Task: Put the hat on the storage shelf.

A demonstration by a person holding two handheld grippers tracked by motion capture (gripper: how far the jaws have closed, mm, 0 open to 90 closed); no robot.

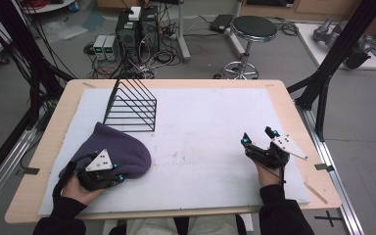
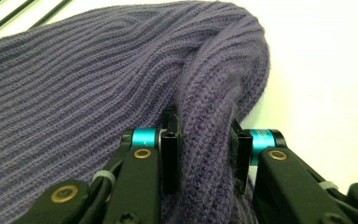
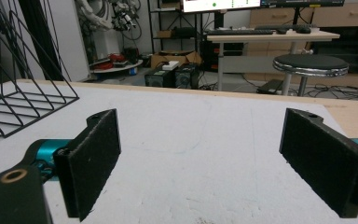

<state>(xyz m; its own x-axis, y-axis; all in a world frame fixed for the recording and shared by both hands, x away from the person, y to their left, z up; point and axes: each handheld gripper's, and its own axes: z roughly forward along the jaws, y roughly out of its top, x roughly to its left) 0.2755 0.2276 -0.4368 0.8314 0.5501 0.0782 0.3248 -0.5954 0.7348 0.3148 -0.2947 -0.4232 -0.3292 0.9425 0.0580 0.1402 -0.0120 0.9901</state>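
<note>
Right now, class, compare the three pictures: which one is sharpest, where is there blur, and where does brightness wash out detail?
Left gripper view: the purple knit hat is crisp rib by rib, while the white mat behind is washed out. Right gripper view: the near fingers are slightly soft, the wire rack clear. High view: evenly lit, soft shadows, coarse detail.
</note>
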